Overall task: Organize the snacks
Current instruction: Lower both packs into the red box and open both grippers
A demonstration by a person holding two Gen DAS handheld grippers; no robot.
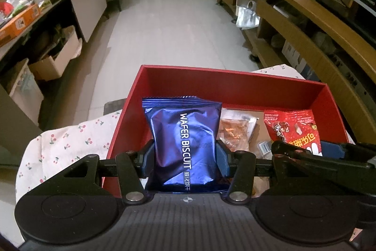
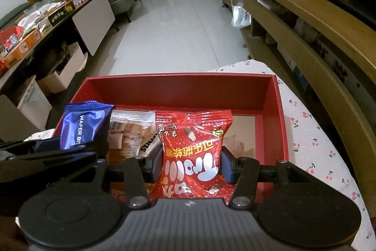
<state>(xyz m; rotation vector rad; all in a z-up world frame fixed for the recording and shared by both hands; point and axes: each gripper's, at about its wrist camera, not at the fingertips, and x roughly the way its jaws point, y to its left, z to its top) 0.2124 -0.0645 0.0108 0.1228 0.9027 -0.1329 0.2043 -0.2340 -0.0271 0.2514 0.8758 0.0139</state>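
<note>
My left gripper (image 1: pixel 185 157) is shut on a blue wafer biscuit packet (image 1: pixel 183 138), held upright over the left part of the red box (image 1: pixel 235 86). My right gripper (image 2: pixel 191 164) is shut on a red candy packet (image 2: pixel 192 152), held over the middle of the same red box (image 2: pixel 178 88). Between the two packets, inside the box, lies a clear bag of brown snacks (image 1: pixel 237 131), seen in the right wrist view as the clear bag (image 2: pixel 131 131). The blue packet (image 2: pixel 82 126) and the red packet (image 1: pixel 293 131) each show in the other camera.
The box rests on a cherry-print cloth (image 1: pixel 70 140) covering a small surface. A dark table with snack boxes (image 1: pixel 28 15) stands at the left, cardboard boxes (image 1: pixel 54 60) beneath it. A long wooden cabinet (image 1: pixel 317 22) runs along the right. Tiled floor (image 1: pixel 169 22) lies ahead.
</note>
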